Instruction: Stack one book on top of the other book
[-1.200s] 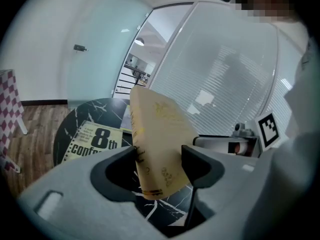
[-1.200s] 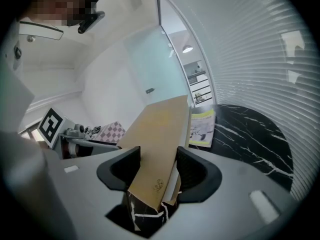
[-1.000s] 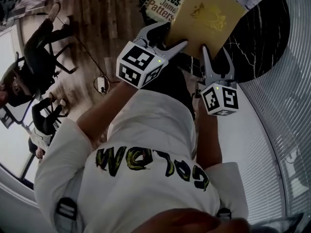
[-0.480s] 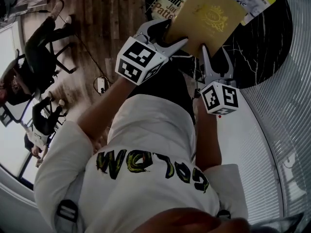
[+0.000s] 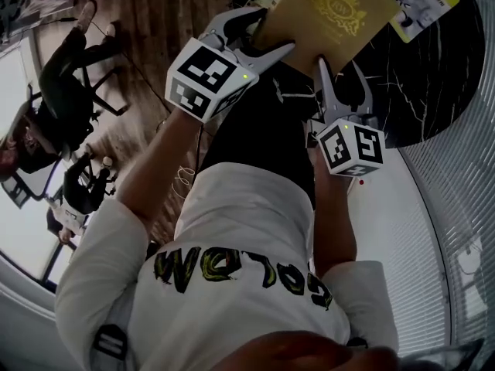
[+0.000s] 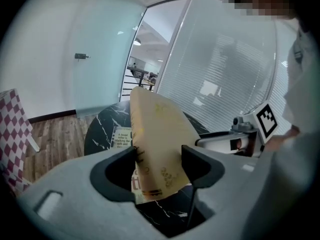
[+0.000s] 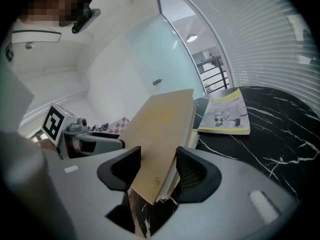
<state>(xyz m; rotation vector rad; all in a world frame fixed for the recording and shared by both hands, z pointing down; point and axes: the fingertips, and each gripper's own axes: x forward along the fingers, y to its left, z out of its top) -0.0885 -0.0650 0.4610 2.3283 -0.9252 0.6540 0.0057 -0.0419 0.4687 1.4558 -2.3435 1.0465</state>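
I see a round black marble bench point(image 5: 433, 76) at the upper right of the head view, wooden floor point(image 5: 166, 29) left of it, black chairs point(image 5: 66, 83) at the left edge, and slatted blinds point(image 5: 464, 222) down the right side.

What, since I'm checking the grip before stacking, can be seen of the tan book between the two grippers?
The tan book is a closed softcover with a plain yellowish cover bearing a gold emblem; pale page edges show at its near corner. It is held tilted above the black marble table. The left gripper clamps its left edge and the right gripper clamps its near edge, each with the jaws pressed on both covers.
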